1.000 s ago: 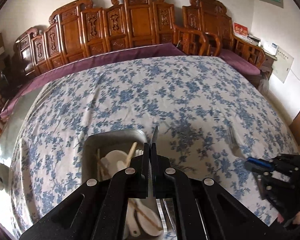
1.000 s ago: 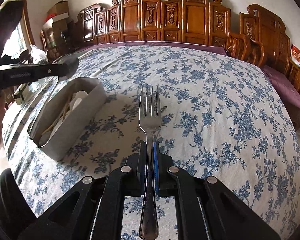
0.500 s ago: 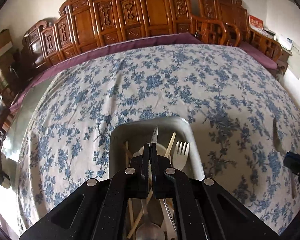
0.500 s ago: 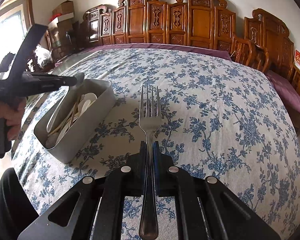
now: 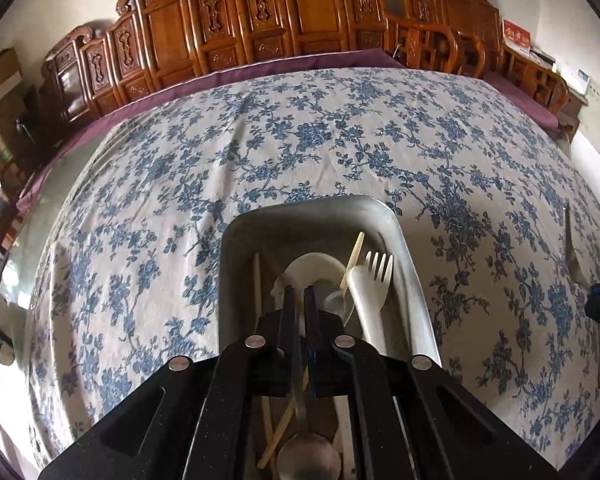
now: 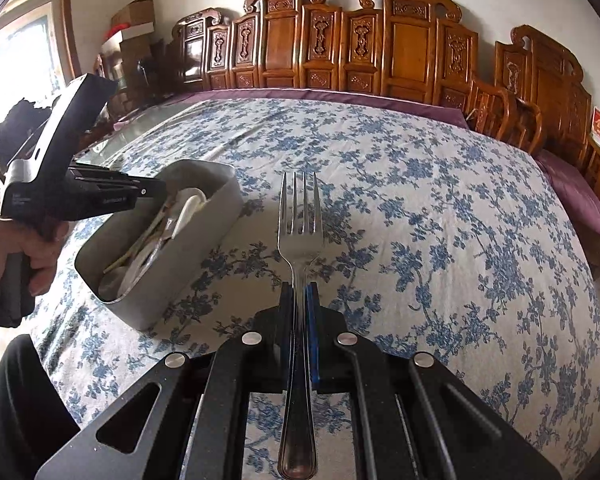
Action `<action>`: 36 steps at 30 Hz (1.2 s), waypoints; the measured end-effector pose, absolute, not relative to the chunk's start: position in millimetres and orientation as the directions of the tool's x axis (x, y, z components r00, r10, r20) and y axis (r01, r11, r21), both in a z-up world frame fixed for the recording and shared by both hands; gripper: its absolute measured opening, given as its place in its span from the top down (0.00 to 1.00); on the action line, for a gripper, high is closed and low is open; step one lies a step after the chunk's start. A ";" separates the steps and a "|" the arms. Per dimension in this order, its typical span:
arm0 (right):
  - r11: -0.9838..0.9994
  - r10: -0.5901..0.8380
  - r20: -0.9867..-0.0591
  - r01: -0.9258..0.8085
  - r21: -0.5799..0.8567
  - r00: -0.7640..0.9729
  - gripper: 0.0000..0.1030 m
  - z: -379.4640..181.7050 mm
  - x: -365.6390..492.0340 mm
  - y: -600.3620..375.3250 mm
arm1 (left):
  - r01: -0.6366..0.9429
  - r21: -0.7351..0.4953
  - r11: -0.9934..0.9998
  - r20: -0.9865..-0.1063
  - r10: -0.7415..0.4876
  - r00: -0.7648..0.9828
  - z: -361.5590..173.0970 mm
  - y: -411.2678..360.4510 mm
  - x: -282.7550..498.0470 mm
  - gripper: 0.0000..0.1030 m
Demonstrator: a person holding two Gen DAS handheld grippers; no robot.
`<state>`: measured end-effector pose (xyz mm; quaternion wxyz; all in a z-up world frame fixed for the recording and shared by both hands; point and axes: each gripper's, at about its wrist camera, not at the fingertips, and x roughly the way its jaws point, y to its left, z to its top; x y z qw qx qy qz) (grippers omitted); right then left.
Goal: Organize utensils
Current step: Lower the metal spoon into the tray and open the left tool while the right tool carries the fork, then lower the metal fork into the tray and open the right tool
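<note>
Right wrist view puts the metal fork (image 6: 300, 236) at frame centre, its handle pinched between the closed pads of the right gripper (image 6: 300, 292), tines pointing straight ahead toward the top of the frame and its long axis in line with the fingers, clear above the blue-flowered tablecloth (image 6: 420, 200). The grey tray (image 6: 204, 248) where it most likely belongs sits on the cloth left of the fork and slightly beyond it, near but apart, its long axis running from lower left to upper right, so the fork is angled across it, not parallel. Of the 2 grippers, the left gripper (image 5: 297, 292) is much nearer: held in a hand (image 6: 24, 248) at the left edge, it hangs over the tray's open top. Its jaws have just been opening to a narrow gap, and a slim metal utensil (image 5: 300, 384) lies between them, seemingly no longer pressed; its rounded end shows at the bottom of the left wrist view. Beneath lie a white spoon (image 5: 312, 266), a white plastic fork (image 5: 374, 280) and pale chopsticks (image 5: 257, 280), all lengthwise. My judgement: the right hand must swing left and turn the fork along the tray, once the left gripper clears it.
</note>
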<state>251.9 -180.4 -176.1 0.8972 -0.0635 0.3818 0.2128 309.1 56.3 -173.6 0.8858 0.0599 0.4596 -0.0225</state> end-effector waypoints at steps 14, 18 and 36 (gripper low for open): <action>0.874 0.364 -0.702 -0.485 0.030 0.613 0.92 -156.7 241.1 -120.6 | 0.085 0.048 0.995 -0.779 -0.017 0.627 -134.2 99.5 248.6 0.47; 0.866 0.369 -0.699 -0.500 0.019 0.613 0.92 -151.4 241.0 -105.4 | 0.074 0.032 0.997 -0.764 -0.023 0.644 -125.1 112.4 232.4 0.34; 0.843 0.391 -0.717 -0.538 0.028 0.576 0.92 -151.7 260.1 -50.1 | 0.018 -0.024 1.000 -0.738 -0.030 0.674 -121.0 150.6 203.2 0.14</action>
